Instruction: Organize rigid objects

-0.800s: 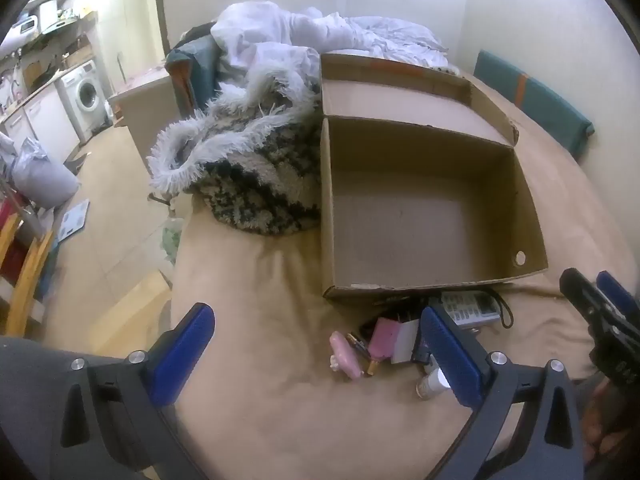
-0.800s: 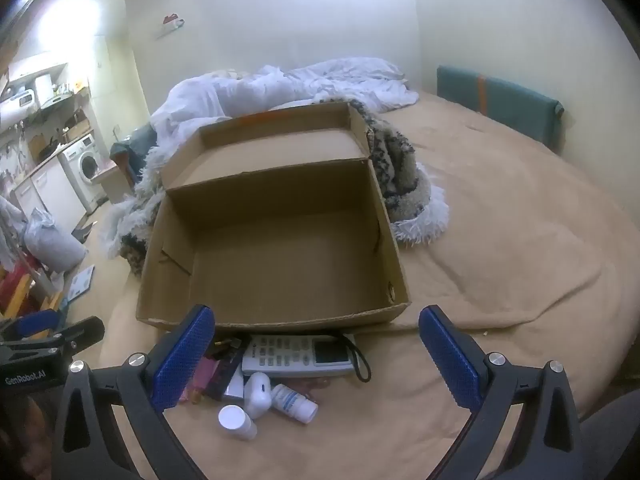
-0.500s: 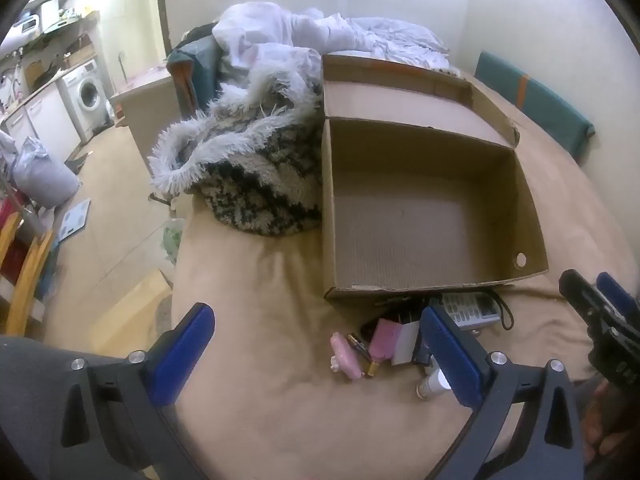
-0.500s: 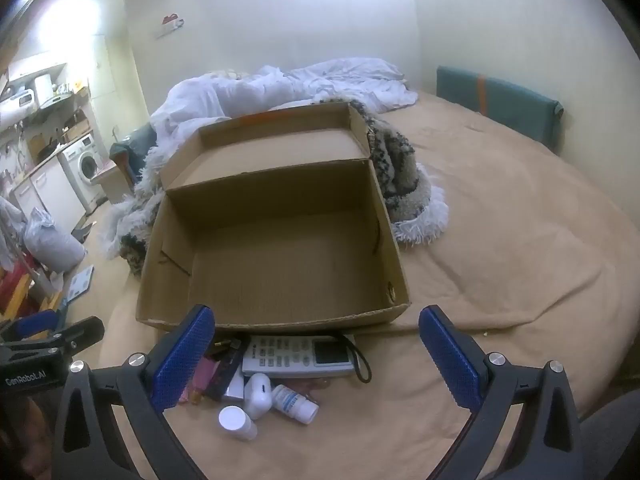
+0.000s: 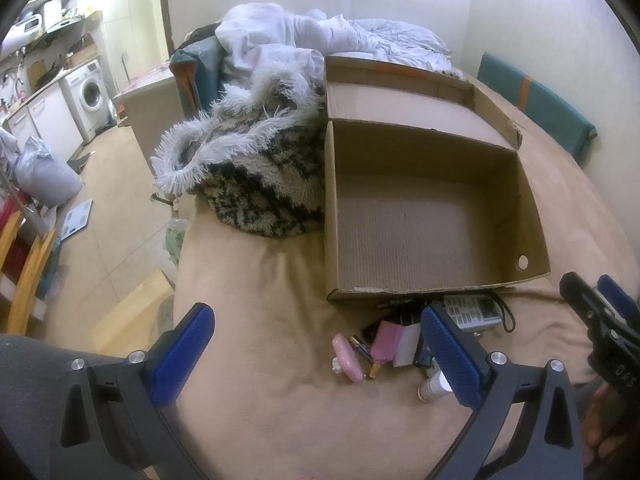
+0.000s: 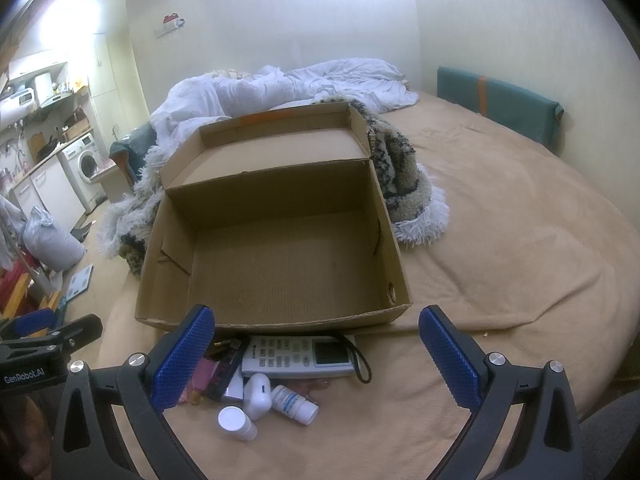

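An open, empty cardboard box (image 5: pixel 432 208) (image 6: pixel 280 256) stands on the tan bedspread. In front of its near wall lies a small heap: a white remote control (image 6: pixel 300 356) (image 5: pixel 472 314), two white bottles (image 6: pixel 294 398) (image 6: pixel 237 423), a white earbud case (image 6: pixel 256 394), a pink item (image 5: pixel 348 358), a pink box (image 5: pixel 386 342) and a dark flat item (image 6: pixel 224 368). My left gripper (image 5: pixel 316 356) hovers open over the bedspread, left of the heap, nothing between its blue pads. My right gripper (image 6: pixel 316 360) hangs open above the heap, holding nothing.
A shaggy black-and-white blanket (image 5: pixel 248 176) and white bedding (image 6: pixel 280 88) lie against the box's far side. A teal cushion (image 6: pixel 496 100) leans on the wall. The bed's edge drops to the floor at the left, with a washing machine (image 5: pixel 90 92) and a grey bag (image 5: pixel 44 176) beyond.
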A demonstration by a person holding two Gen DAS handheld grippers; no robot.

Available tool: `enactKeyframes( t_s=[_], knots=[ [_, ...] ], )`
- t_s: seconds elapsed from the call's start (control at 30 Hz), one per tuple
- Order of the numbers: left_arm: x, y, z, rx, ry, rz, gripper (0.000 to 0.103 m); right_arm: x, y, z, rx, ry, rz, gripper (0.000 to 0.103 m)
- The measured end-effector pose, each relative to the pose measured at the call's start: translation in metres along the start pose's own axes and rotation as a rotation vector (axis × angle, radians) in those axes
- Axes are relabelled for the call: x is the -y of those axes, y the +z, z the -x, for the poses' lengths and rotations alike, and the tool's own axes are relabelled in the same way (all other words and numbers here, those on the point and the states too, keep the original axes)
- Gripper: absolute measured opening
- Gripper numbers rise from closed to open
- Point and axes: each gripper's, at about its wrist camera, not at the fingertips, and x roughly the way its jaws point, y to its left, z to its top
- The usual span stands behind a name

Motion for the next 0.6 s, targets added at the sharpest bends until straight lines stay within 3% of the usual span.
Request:
enactKeyframes(
  t_s=[0.6],
  knots=[
    [-0.0020,0.0002,0.0071,0.018,-0.014,0.014,0.103,0.0041,0.0004,0.0053,0.031,-0.015,0.006,0.103]
  ],
)
